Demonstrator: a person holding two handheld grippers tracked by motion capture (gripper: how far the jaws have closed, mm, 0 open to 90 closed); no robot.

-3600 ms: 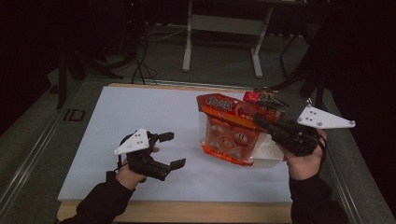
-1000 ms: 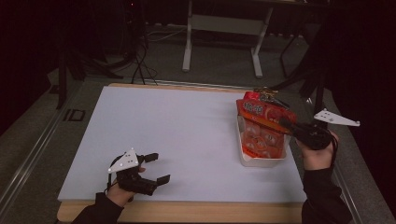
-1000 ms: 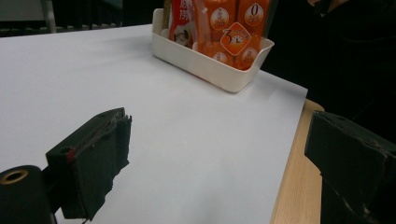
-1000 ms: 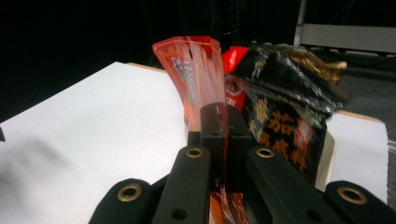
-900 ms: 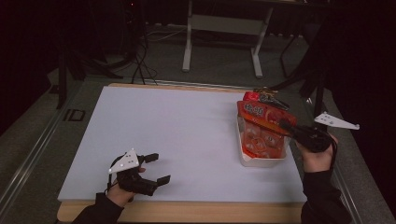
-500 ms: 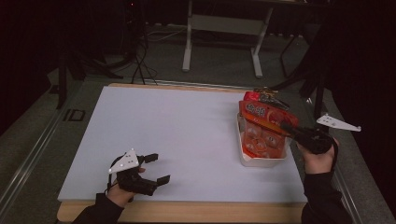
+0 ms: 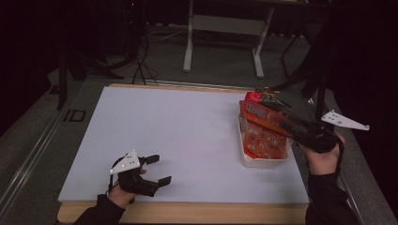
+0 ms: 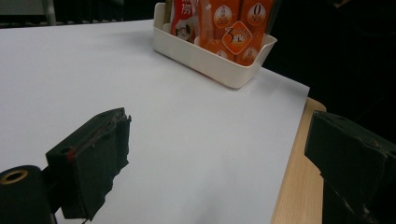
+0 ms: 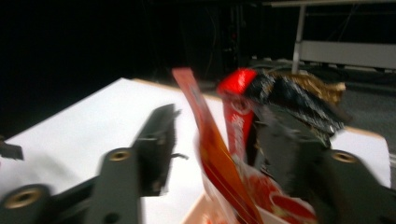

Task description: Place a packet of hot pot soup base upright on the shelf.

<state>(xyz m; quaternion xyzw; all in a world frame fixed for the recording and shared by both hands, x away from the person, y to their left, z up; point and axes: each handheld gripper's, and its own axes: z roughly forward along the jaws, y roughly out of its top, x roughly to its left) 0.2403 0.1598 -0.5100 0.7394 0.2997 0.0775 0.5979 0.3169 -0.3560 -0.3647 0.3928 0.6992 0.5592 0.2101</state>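
Right gripper (image 7: 277, 114) open astride orange packet (image 7: 263, 115) in tray (image 7: 263, 161).

Right gripper view blurred, orange packet (image 9: 219, 163) cut off at its bottom edge, packets' lower halves hidden inside the white tray (image 8: 210, 58), packet tops cut by the left gripper view's upper edge

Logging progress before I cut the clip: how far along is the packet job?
Done: the orange packet stands in the white bin at the table's right edge, beside other packets. In hand: the right gripper has just been opening; its jaws straddle the packet's top, pads apparently off it. The left gripper hangs open over bare table. Left: probably just drawing the right gripper clear.
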